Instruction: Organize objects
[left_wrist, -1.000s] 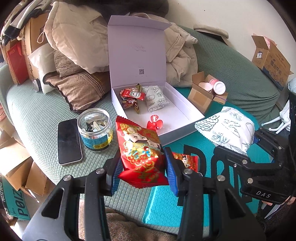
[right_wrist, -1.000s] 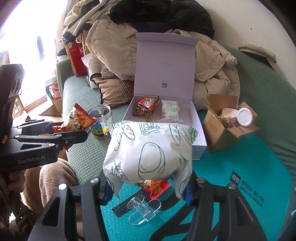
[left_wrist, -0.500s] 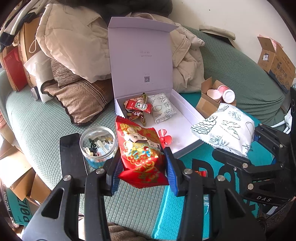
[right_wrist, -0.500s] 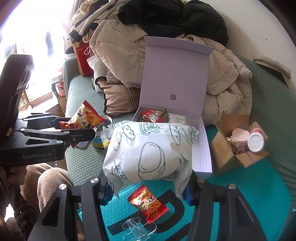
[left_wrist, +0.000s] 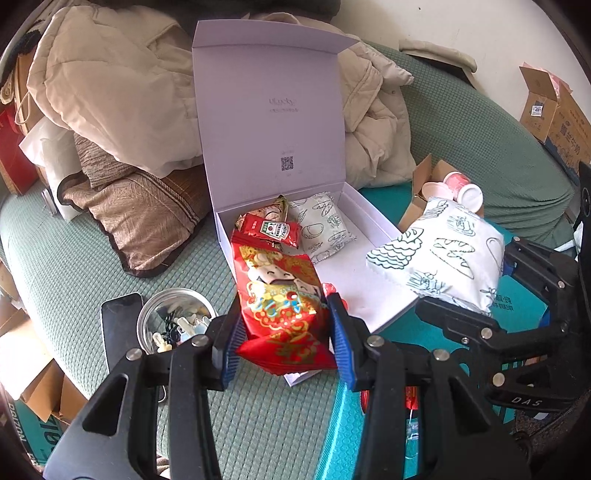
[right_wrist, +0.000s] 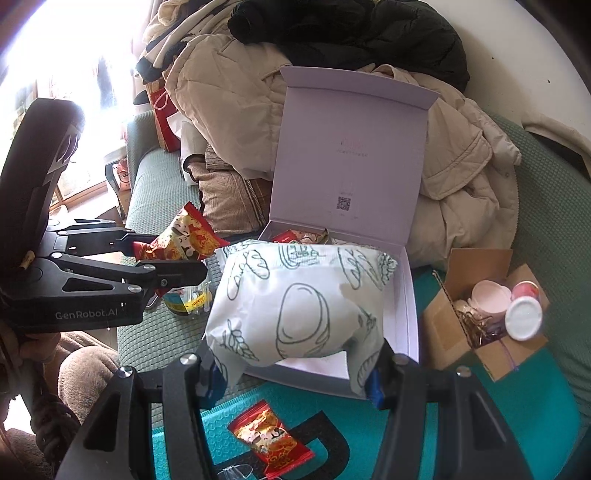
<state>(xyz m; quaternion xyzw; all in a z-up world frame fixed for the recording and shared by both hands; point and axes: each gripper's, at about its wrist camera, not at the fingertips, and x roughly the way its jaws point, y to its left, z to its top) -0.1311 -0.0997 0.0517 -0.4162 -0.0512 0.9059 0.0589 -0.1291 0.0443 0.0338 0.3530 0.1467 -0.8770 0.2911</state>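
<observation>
Tongs first, low in each frame. Left gripper (left_wrist: 284, 332) is clamped on a red snack packet (left_wrist: 284, 299), blue pads pressing both sides; packet sits lower centre of the left view, raised over the near corner of the white box (left_wrist: 369, 291). Right gripper (right_wrist: 295, 369) is clamped on a white bread packet (right_wrist: 299, 302) with green line drawings, filling the centre of the right view and hiding most of the box floor.

Only the right view shows a second, small red packet (right_wrist: 271, 441) lying on the teal mat (right_wrist: 517, 424) at bottom centre. Only the left view shows the glass jar (left_wrist: 173, 321) of small bits from above and the black phone (left_wrist: 118, 332) just beside it, lower left, both on the green sofa (left_wrist: 74, 266).

Mid-frame, left view: inside the box, at its far end, a ketchup sachet (left_wrist: 271, 230) and a smaller white bread packet (left_wrist: 323, 230) lie side by side. Right view shows only slivers of these past the held packet.

Right of the box, a small cardboard box (right_wrist: 454, 332) holds pink cups and a white lid; clearer in the right view.

Far: upright box lid (left_wrist: 269, 110), brown cushion (left_wrist: 144, 218), beige coat (left_wrist: 103, 81). Black jacket (right_wrist: 351, 33) at top, right view only.
</observation>
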